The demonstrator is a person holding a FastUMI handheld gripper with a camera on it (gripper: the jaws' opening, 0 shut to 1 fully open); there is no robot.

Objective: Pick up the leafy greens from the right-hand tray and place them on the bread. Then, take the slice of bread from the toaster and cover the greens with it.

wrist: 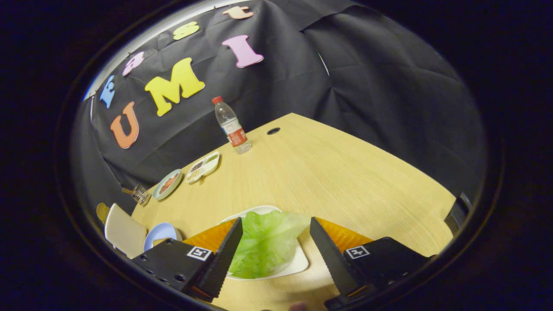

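The claw (276, 255) hangs wide open over the greens (265, 246), one finger on each side of the leaf and neither touching it, so it holds nothing. The greens lie on a white tray (298, 263) on the counter (328, 172), just between the fingers.

The likely trouble: the leaf is thin and limp (it looks like a single lettuce piece), so a shallow close may pinch only an edge and tear it or let it slide out on the lift. Going too deep could catch the tray's rim and drag the tray along.

Farther off to the left sit a green dish (167, 184) holding something brownish and a small divided tray (203, 167) with bits of food I cannot identify. A blue dish (159, 233) and a pale slab (125, 231) that may be bread lie nearer. A bottle (231, 125) stands beyond.
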